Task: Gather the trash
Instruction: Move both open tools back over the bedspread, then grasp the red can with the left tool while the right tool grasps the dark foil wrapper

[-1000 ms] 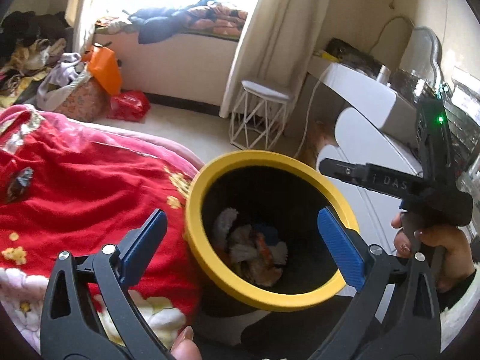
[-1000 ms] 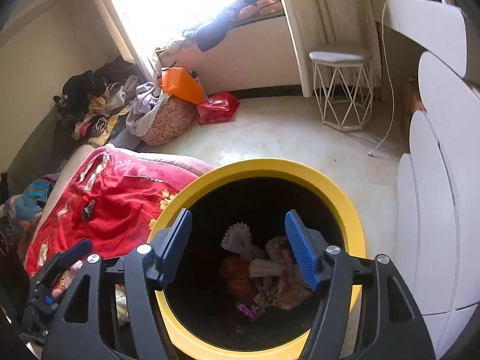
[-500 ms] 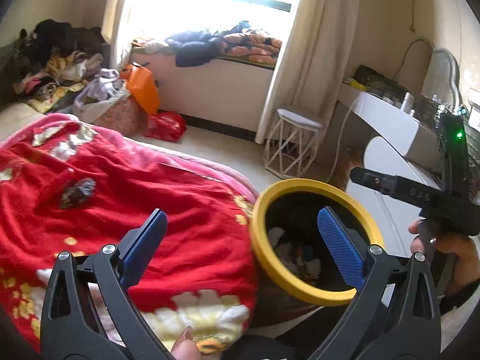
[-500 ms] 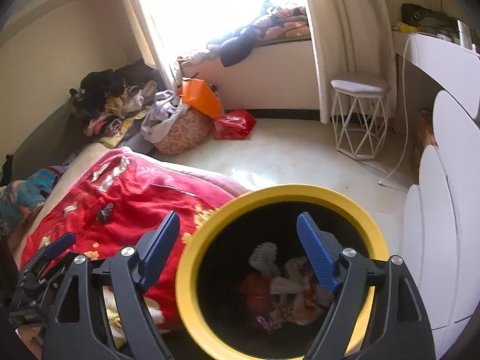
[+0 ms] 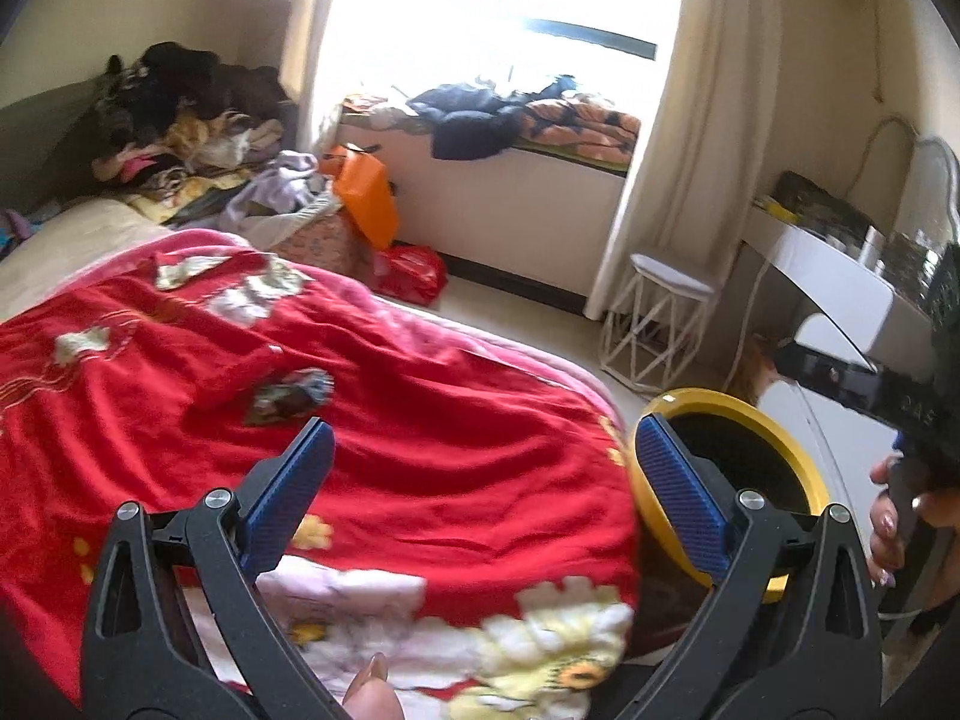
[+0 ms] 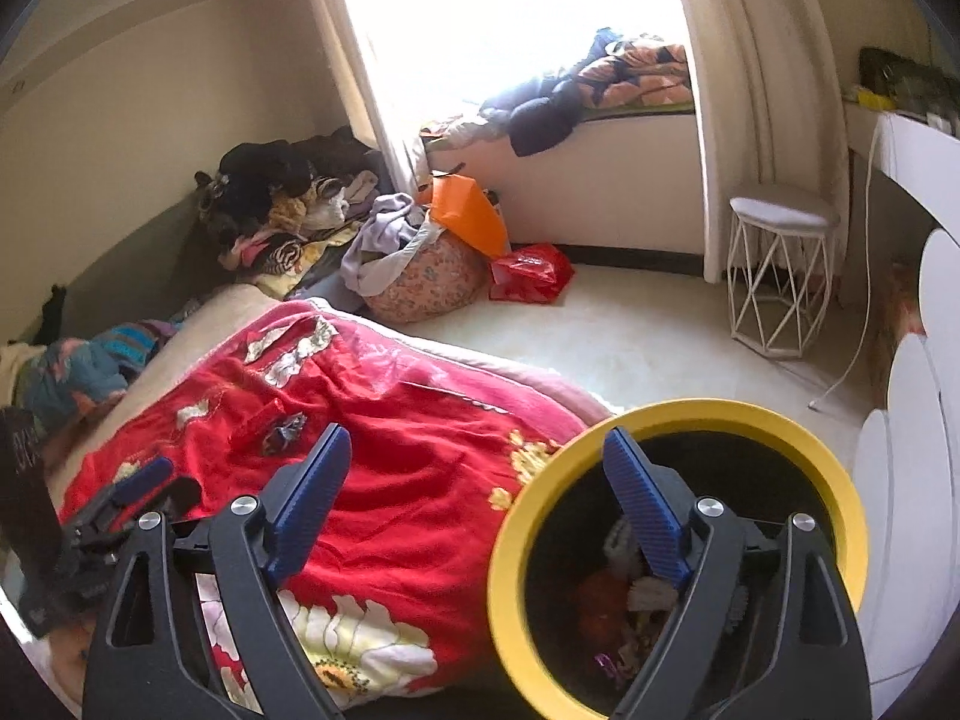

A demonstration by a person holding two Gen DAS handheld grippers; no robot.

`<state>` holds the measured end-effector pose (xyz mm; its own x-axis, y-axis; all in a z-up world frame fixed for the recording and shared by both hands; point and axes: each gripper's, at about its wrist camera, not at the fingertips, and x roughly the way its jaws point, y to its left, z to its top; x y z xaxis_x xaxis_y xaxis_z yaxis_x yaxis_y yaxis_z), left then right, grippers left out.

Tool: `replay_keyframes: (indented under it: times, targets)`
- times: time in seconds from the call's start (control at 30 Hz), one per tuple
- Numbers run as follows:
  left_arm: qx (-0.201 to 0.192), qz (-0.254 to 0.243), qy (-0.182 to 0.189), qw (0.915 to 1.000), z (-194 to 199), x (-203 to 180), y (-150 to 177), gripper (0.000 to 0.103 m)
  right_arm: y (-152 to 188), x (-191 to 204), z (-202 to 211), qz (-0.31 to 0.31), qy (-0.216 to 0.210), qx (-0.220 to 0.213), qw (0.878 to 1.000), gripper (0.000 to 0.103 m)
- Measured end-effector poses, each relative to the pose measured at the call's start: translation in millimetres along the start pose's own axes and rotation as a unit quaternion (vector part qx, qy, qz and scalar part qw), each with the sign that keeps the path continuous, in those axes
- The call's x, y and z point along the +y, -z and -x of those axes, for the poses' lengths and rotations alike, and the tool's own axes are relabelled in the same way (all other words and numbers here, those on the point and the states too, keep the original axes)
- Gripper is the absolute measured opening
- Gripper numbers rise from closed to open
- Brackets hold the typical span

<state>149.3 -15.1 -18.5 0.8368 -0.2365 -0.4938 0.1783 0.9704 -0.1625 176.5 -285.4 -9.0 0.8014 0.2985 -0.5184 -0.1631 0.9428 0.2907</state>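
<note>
A crumpled dark wrapper [image 5: 288,397] lies on the red flowered blanket [image 5: 420,450]; it also shows in the right wrist view [image 6: 287,432]. A black bin with a yellow rim [image 6: 678,420] stands beside the bed, with trash [image 6: 624,594] inside; its rim shows in the left wrist view [image 5: 804,468]. My left gripper [image 5: 480,462] is open and empty over the blanket, just short of the wrapper. My right gripper [image 6: 474,474] is open and empty, between the blanket and the bin's near rim.
A white wire stool [image 6: 780,276] stands on the floor by the curtain. A clothes heap [image 6: 288,210], a fabric basket [image 6: 420,282], an orange bag [image 6: 468,210] and a red bag [image 6: 531,273] sit past the bed. White furniture [image 6: 918,510] lies right of the bin.
Both grippers have swung left, away from over the bin and toward the blanket. The wrapper has come into view ahead of the left gripper. Both stay open.
</note>
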Motion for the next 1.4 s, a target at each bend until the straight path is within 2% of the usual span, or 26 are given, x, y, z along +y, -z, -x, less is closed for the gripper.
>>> replay_keyframes:
  times: [0.17, 0.37, 0.73, 0.97, 1.17, 1.4]
  targets:
    - [-0.016, 0.024, -0.023, 0.9993, 12.3, 34.0, -6.6, 0.093, 3.9, 27.9, -13.0, 0.016, -0.015, 0.012, 1.000, 0.083]
    - [-0.027, 0.049, -0.047, 0.9973, 22.9, 71.4, -7.9, 0.093, 10.8, 75.5, -25.4, 0.078, -0.030, 0.017, 0.996, 0.084]
    - [-0.027, 0.072, -0.077, 0.9941, 26.7, 125.7, -4.5, 0.093, 19.6, 131.0, -60.4, 0.117, -0.053, 0.037, 0.991, 0.084]
    - [-0.001, 0.073, -0.095, 0.9928, 9.9, 155.1, 2.0, 0.093, 24.0, 151.4, -94.2, 0.130, -0.062, 0.057, 0.988, 0.084]
    - [0.030, 0.071, -0.104, 0.9916, -15.2, 177.9, 3.4, 0.093, 25.0, 164.5, -136.0, 0.115, -0.080, 0.081, 0.987, 0.084]
    - [0.060, 0.064, -0.112, 0.9898, -46.4, 198.3, 0.9, 0.092, 28.1, 173.3, -191.8, 0.095, -0.071, 0.112, 0.987, 0.083]
